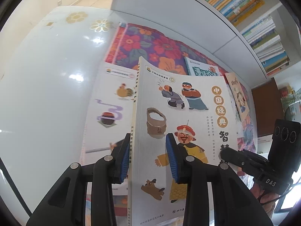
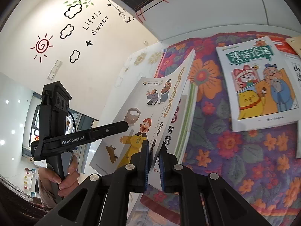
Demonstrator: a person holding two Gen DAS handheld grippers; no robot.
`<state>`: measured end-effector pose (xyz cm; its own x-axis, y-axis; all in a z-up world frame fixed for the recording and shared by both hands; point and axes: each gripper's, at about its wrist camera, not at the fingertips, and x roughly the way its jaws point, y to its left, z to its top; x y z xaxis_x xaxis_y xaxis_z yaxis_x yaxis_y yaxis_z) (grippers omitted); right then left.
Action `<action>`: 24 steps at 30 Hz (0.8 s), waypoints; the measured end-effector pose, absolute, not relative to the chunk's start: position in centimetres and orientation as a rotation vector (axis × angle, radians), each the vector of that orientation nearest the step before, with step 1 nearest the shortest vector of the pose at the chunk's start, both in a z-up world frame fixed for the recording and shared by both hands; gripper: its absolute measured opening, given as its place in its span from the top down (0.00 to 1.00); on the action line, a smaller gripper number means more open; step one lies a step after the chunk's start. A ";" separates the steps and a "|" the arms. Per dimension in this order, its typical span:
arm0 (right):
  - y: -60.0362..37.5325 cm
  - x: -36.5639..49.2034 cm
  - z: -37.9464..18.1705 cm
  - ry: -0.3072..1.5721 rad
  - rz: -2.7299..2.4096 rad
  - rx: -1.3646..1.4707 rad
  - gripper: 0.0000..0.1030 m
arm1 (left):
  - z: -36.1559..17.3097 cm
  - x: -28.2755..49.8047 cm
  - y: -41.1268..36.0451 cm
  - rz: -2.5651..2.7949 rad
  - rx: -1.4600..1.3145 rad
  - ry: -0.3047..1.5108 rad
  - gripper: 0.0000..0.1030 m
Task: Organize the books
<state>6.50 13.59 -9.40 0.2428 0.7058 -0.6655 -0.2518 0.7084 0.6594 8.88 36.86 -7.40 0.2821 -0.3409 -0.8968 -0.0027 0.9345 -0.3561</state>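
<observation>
Both grippers hold one white picture book (image 1: 180,101) with cartoon figures and gold title circles, tilted up off the table. My left gripper (image 1: 148,160) is shut on it near the spine, one blue pad on the front cover and the other behind. My right gripper (image 2: 154,158) is shut on the book's (image 2: 135,131) opposite edge. A finger (image 2: 105,130) of the left gripper lies across the cover in the right wrist view. The right gripper's fingers (image 1: 235,155) show at the book's right edge in the left wrist view.
A book with a rooster and pot (image 1: 111,103) lies flat under the held one. A green-titled book (image 2: 259,82) and others lie on the floral cloth (image 2: 244,160). The glossy white table (image 1: 47,75) extends left. A full bookshelf (image 1: 263,28) stands behind. A hand (image 2: 64,180) grips the left handle.
</observation>
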 end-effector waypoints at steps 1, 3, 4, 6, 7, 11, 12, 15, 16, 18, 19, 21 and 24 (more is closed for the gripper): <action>14.0 6.6 -9.5 1.154 0.692 0.465 0.91 | -7.5 8.9 37.1 -0.229 -0.318 1.270 0.69; 14.4 6.9 -9.7 1.159 0.698 0.462 0.91 | -7.6 9.0 37.8 -0.220 -0.323 1.271 0.69; 14.7 7.0 -9.9 1.163 0.700 0.461 0.91 | -7.8 9.0 38.1 -0.216 -0.324 1.273 0.69; 15.4 7.2 -10.2 1.170 0.705 0.458 0.91 | -8.1 8.9 38.7 -0.203 -0.329 1.274 0.69; 15.6 7.2 -10.3 1.172 0.708 0.455 0.91 | -8.2 8.9 38.9 -0.199 -0.335 1.275 0.69; 16.6 7.7 -10.5 1.176 0.714 0.444 0.91 | -8.8 9.1 39.8 -0.184 -0.341 1.274 0.69; 16.9 7.8 -10.6 1.176 0.716 0.441 0.91 | -8.9 9.1 40.1 -0.179 -0.344 1.272 0.69; 17.5 8.1 -11.1 1.181 0.714 0.442 0.91 | -9.6 9.3 40.7 -0.165 -0.353 1.269 0.69; 17.6 8.3 -11.4 1.181 0.714 0.450 0.91 | -9.7 9.5 40.8 -0.161 -0.357 1.265 0.69; 17.9 8.5 -11.8 1.182 0.708 0.455 0.91 | -10.2 9.7 41.1 -0.156 -0.367 1.267 0.69; 18.1 8.6 -12.0 1.181 0.705 0.456 0.91 | -10.4 9.7 41.2 -0.154 -0.370 1.269 0.69; 18.3 8.7 -12.5 1.188 0.693 0.462 0.91 | -10.9 9.8 41.5 -0.152 -0.382 1.276 0.69; 18.1 9.0 -13.2 1.198 0.677 0.496 0.91 | -11.1 9.9 41.6 -0.156 -0.390 1.282 0.69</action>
